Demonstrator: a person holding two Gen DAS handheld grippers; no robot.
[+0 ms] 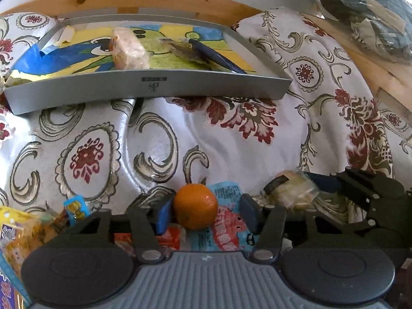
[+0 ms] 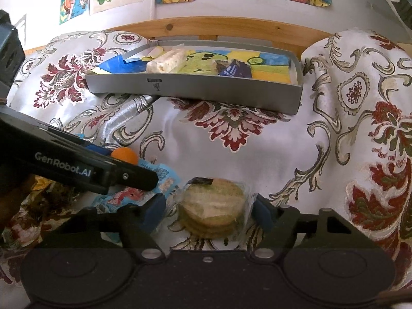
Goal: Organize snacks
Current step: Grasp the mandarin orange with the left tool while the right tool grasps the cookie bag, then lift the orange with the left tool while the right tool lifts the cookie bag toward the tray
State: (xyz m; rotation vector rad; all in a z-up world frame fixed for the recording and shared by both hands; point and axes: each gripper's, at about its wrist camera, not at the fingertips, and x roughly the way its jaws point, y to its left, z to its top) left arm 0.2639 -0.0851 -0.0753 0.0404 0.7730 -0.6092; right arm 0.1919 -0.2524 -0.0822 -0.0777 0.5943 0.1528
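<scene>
The left gripper (image 1: pixel 204 212) is straddling a mandarin orange (image 1: pixel 195 206), fingers wide, one pad touching. The right gripper (image 2: pixel 209 212) is bracketing a wrapped cracker stack (image 2: pixel 213 209), jaws spread and not clamping. Farther off, the grey tray (image 1: pixel 144 87) is holding only two snacks, so most sorting remains.

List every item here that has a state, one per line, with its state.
Left tongs: open, fingers either side of the orange, right finger clear of it.
Right tongs: open, straddling the cracker pack.
Orange: on the cloth, not gripped.
Cracker pack: lying flat, wrapped, not gripped.
Tray: on the cloth, holding a wrapped bar and a dark blue packet.
Blue snack packet: flat under the orange.
</scene>
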